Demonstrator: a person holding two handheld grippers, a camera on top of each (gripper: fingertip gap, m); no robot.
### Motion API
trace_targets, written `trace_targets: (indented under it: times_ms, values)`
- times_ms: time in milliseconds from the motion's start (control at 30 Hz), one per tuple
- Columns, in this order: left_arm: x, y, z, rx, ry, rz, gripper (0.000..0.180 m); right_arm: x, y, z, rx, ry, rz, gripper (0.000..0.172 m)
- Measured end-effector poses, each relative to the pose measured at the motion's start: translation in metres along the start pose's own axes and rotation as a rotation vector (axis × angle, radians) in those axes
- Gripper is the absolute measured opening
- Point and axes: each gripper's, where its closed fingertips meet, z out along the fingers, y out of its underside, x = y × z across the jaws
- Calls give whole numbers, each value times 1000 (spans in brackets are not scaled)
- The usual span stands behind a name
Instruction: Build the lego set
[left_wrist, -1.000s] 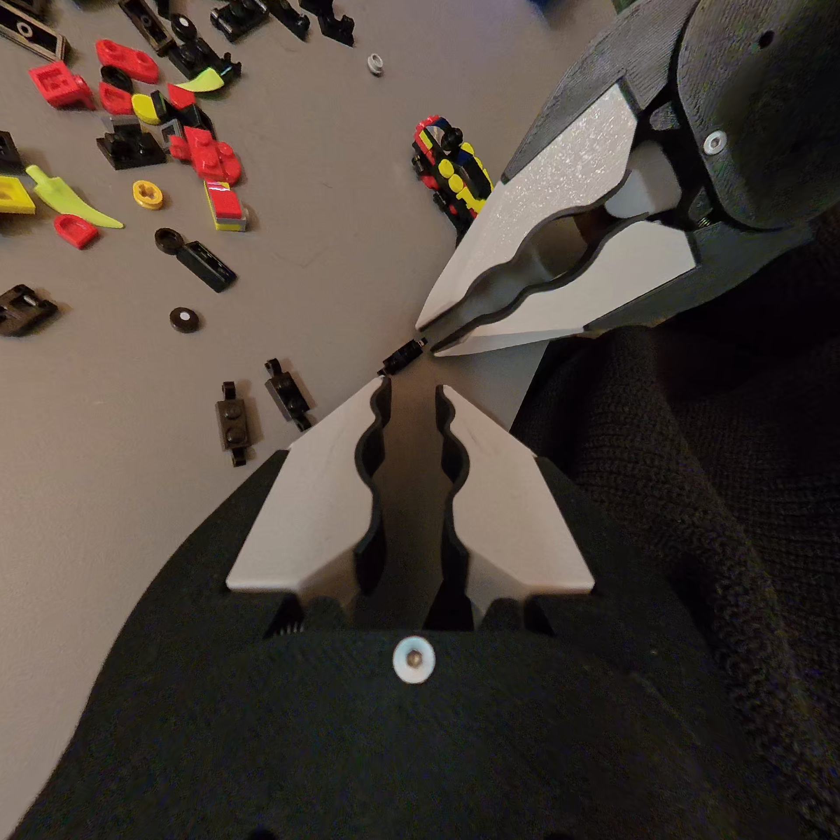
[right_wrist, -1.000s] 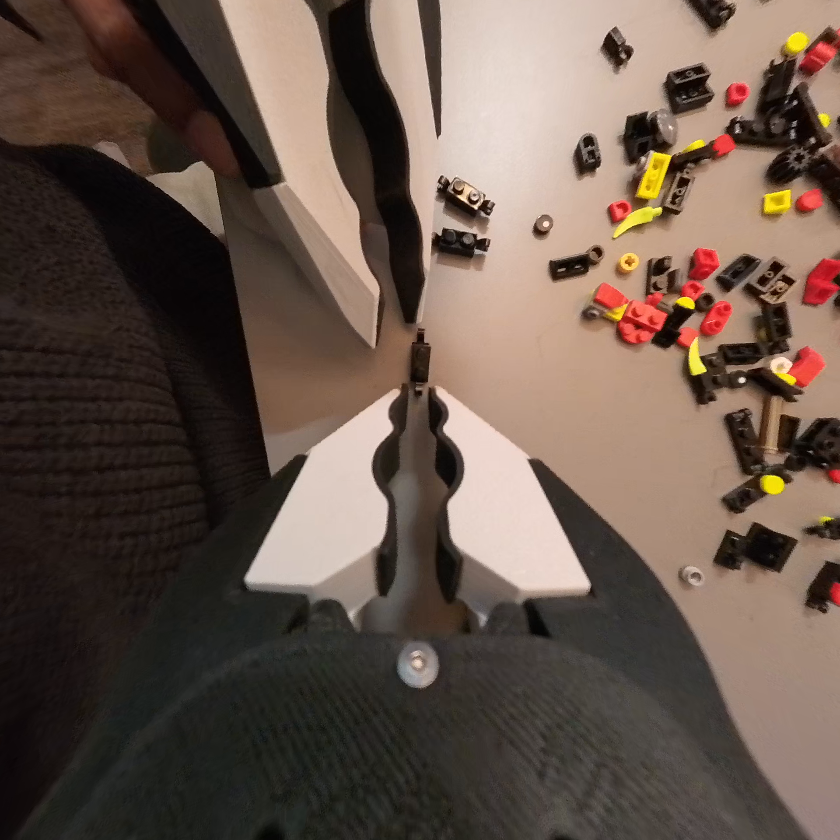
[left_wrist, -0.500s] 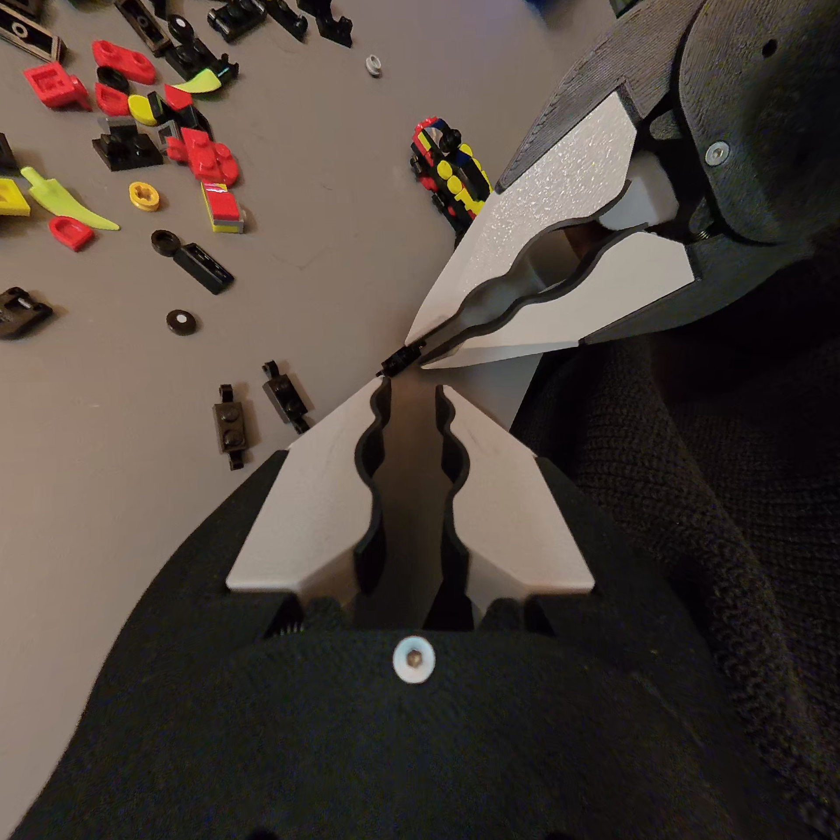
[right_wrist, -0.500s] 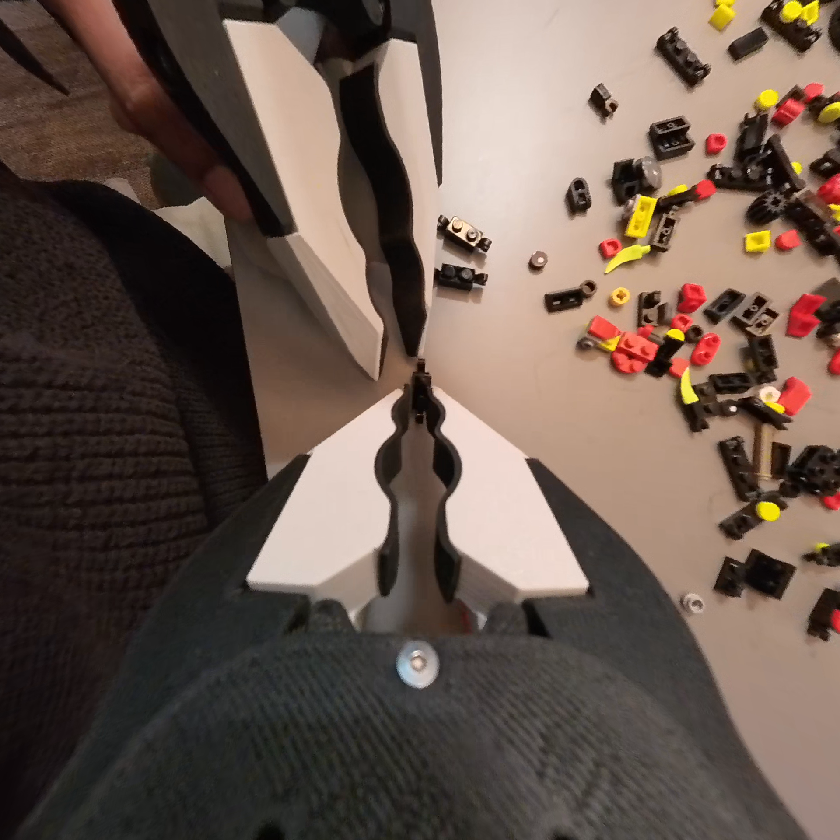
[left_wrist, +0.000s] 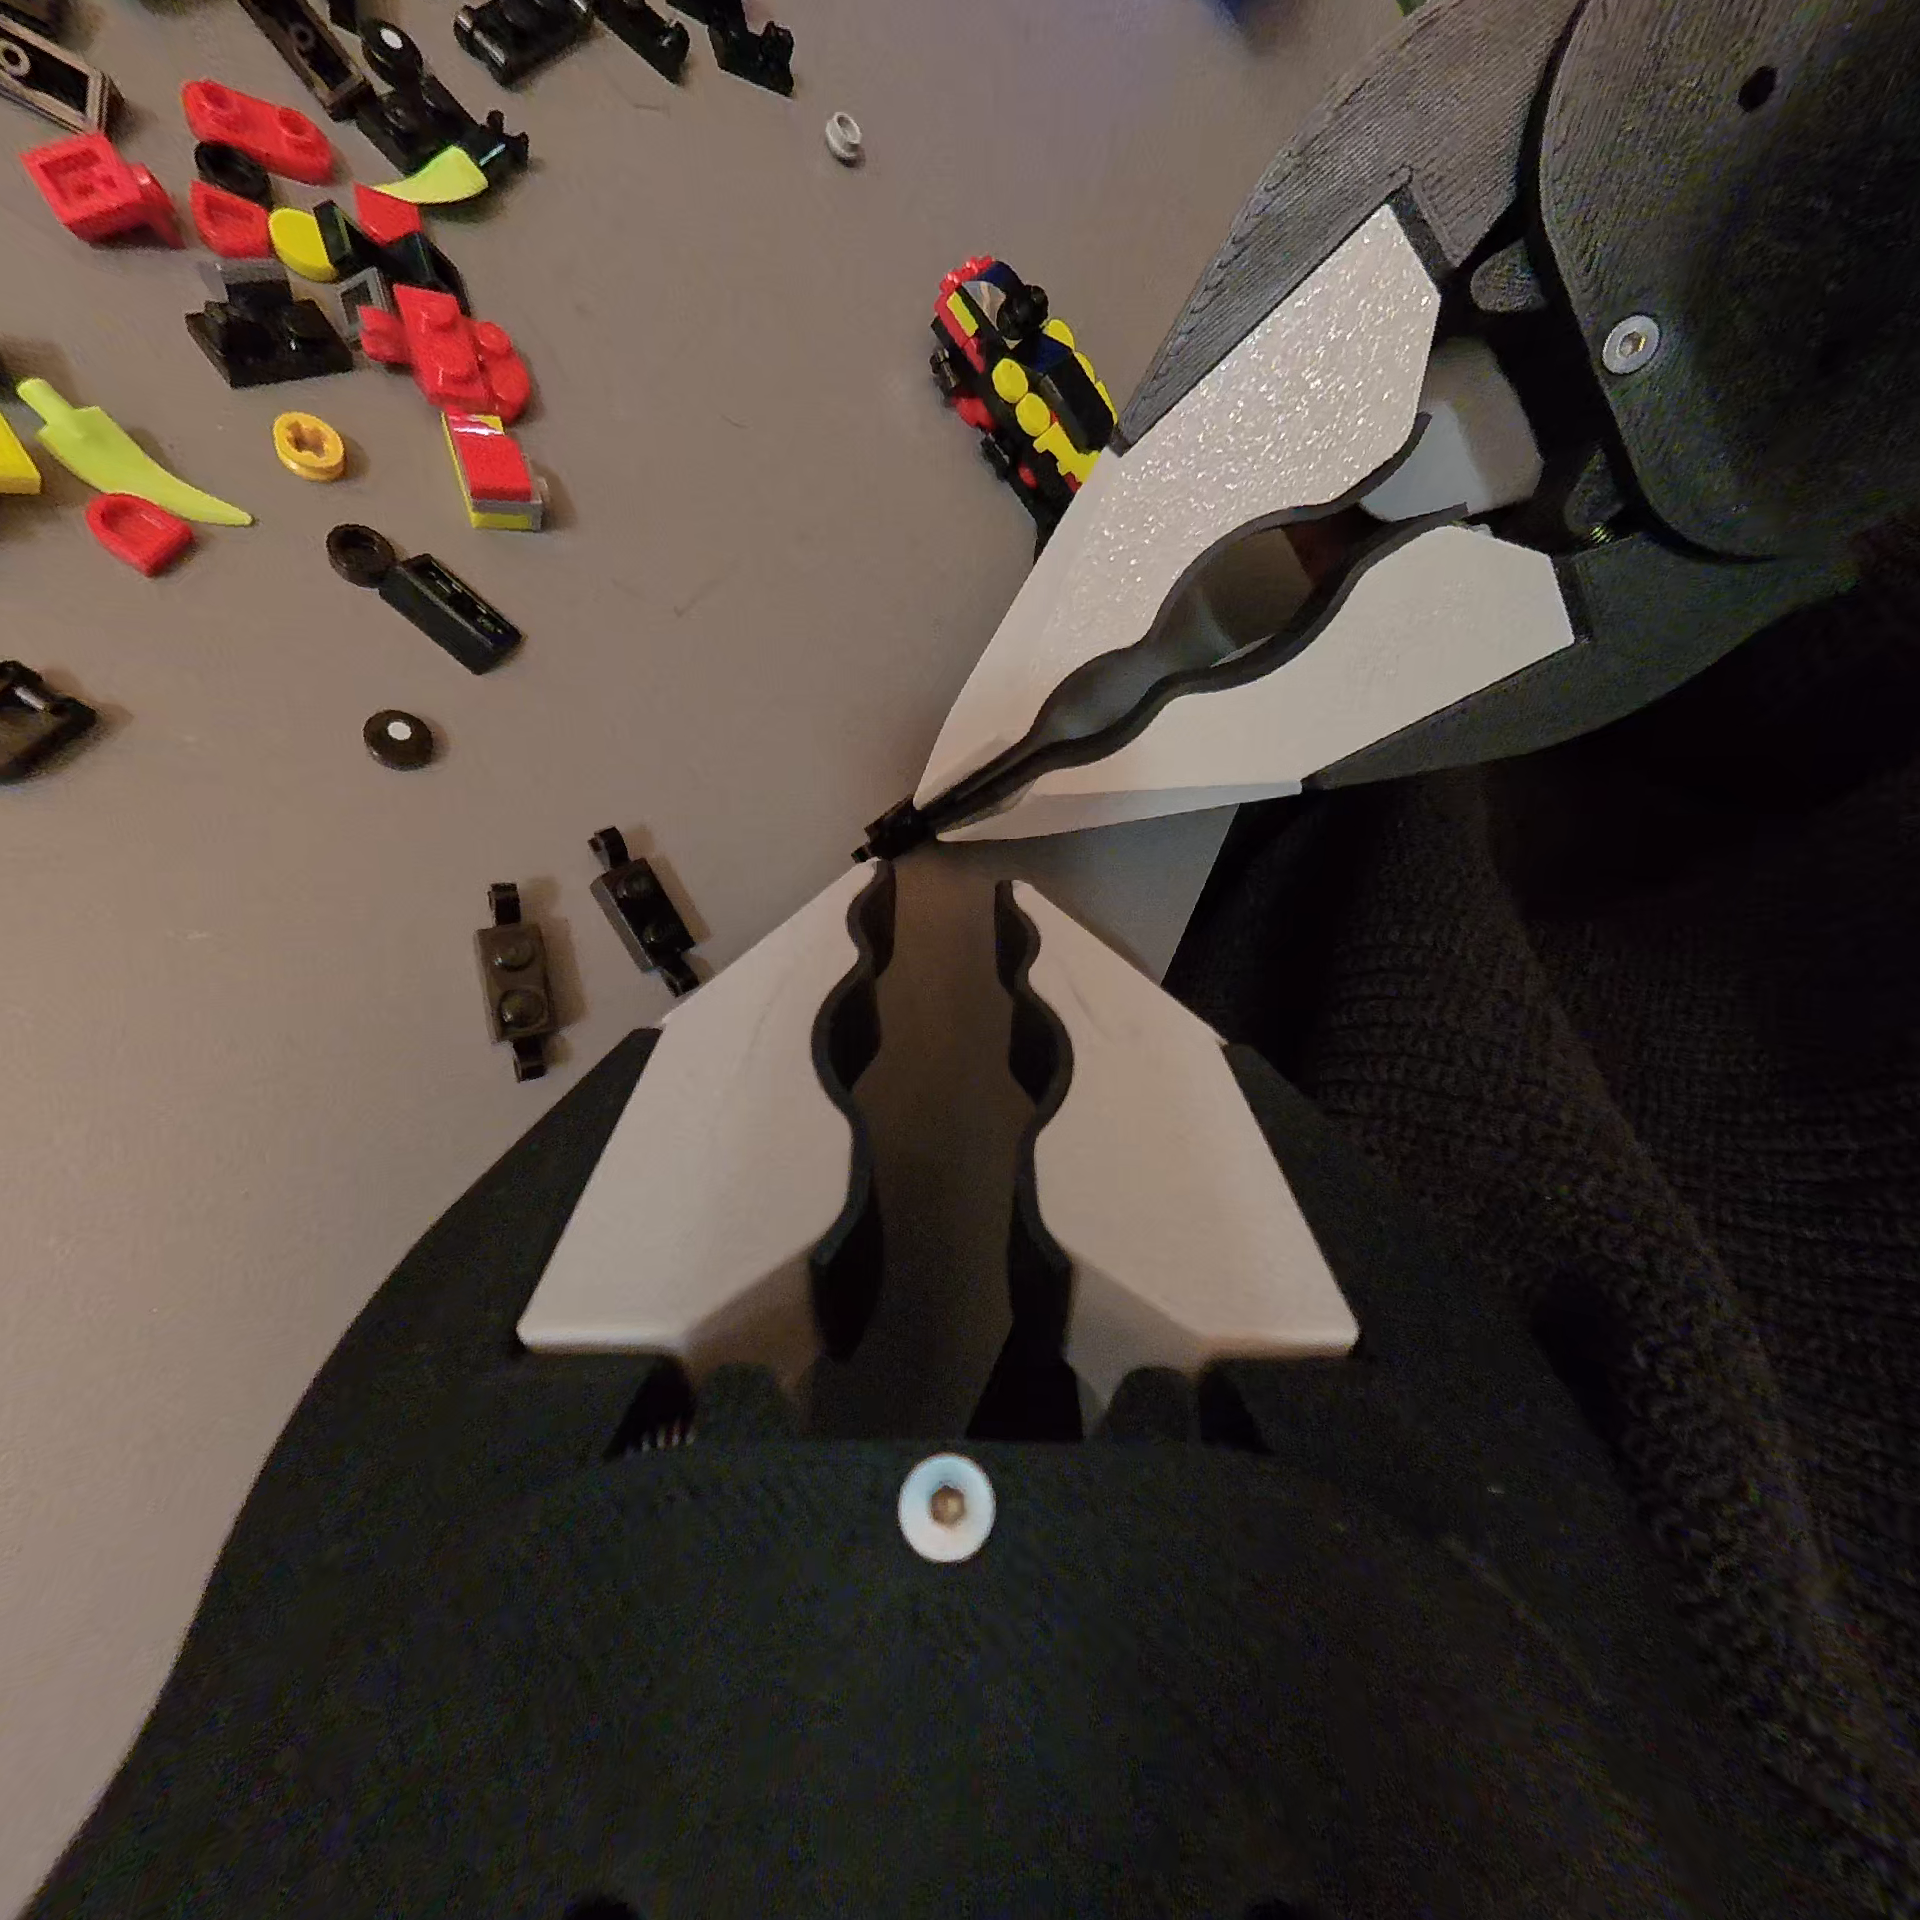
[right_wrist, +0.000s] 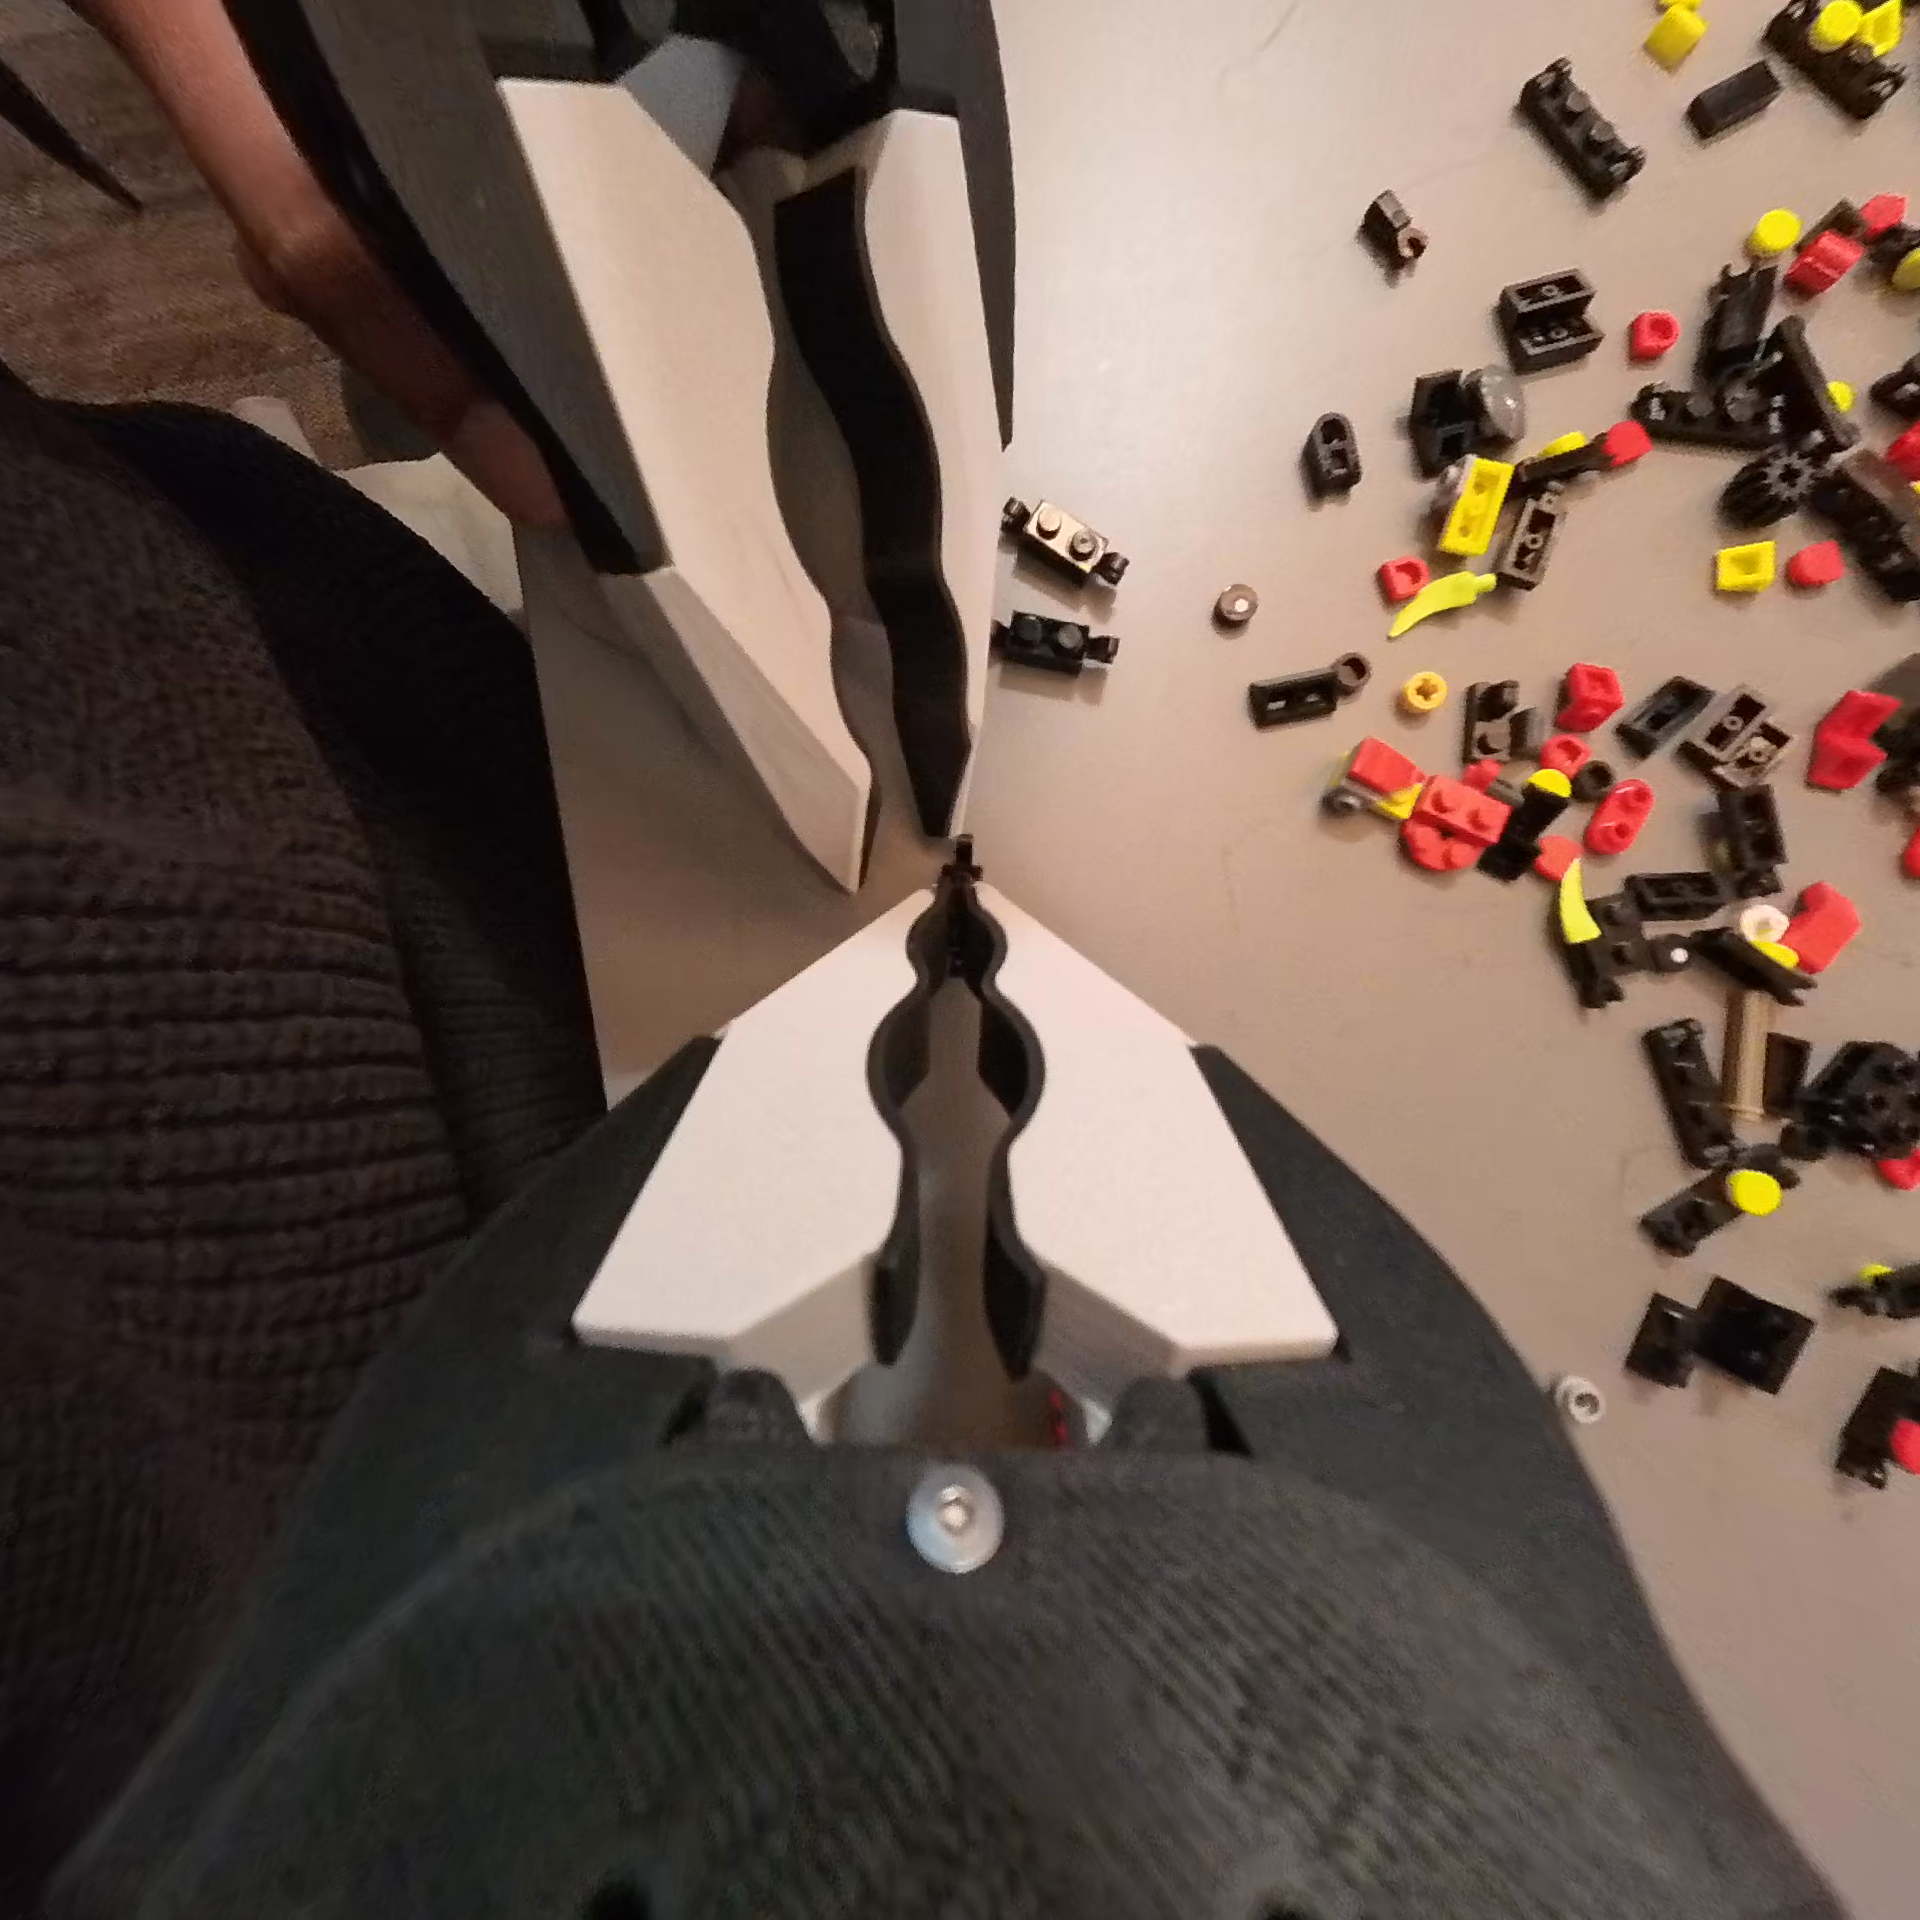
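From the left wrist view, the left gripper stands with its pale, wedge-shaped fingers parted and nothing between their wavy black pads, only the matte grey table. Just ahead, the right gripper comes in from the upper right with its tips pressed together on a small black plastic piece, which sticks out past the tips. Two black studded clip plates lie to the left, and a small assembled model in black, red and yellow stands farther back. A dark knitted sleeve fills the right side.

From the right wrist view, the right gripper pinches the small black plastic piece at its very tips, held above the table edge. The left gripper hangs just beyond, its tips slightly apart. Glossy loose bricks in red, yellow and black scatter across the right.
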Motion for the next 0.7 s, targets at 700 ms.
trace_targets:
  times_ms: [700]
  values:
    - [-4,-5,-5,30,-17,6,11,0,-3,-3,15,-1,18,0]
